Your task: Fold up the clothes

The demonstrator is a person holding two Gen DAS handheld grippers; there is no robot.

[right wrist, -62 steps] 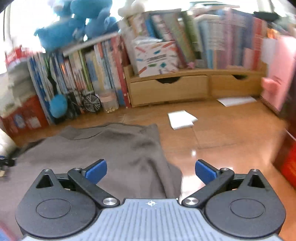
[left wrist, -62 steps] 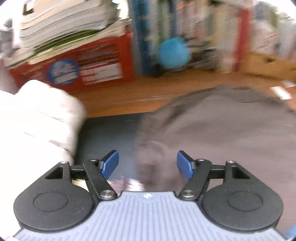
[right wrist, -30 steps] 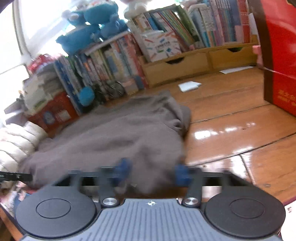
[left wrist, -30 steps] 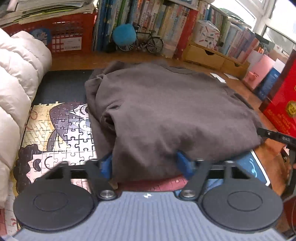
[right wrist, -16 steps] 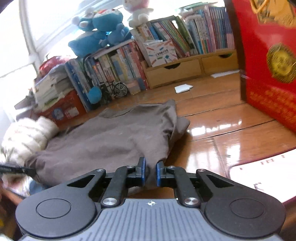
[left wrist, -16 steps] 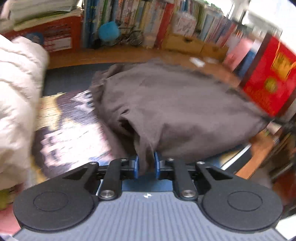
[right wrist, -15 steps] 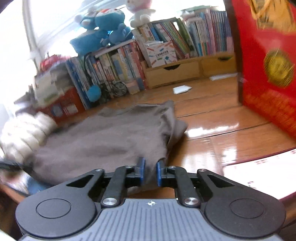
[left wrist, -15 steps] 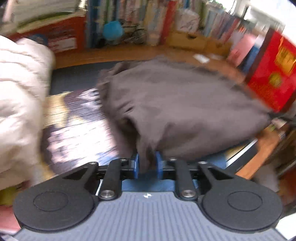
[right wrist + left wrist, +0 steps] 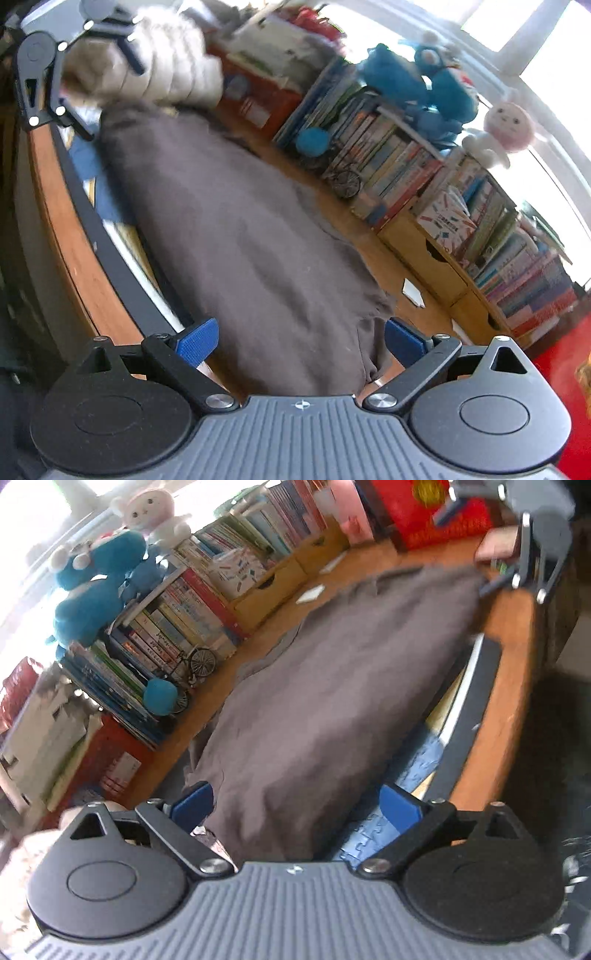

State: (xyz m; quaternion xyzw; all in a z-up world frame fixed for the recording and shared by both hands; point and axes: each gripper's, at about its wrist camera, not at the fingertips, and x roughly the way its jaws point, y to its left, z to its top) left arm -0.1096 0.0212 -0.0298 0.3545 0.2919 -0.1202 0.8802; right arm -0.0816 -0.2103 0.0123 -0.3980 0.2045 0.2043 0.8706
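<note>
- Left wrist view: the left tool (image 9: 295,806) stands wide apart, gripping nothing; the grey-brown fabric garment (image 9: 332,686) lies between its blue pads, spread along the wooden tabletop (image 9: 506,686).
- The garment's near edge is cut off by the tool body.
- Right wrist view: the right tool (image 9: 301,341) is likewise spread wide over the garment's opposite end.
- Motion blur obscures the garment's folds.

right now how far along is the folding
Early. The sweater lies spread lengthwise on the table, apparently doubled over once. Nothing is in hand: the left gripper and right gripper sit at opposite ends with jaws open. Further folds remain.
</note>
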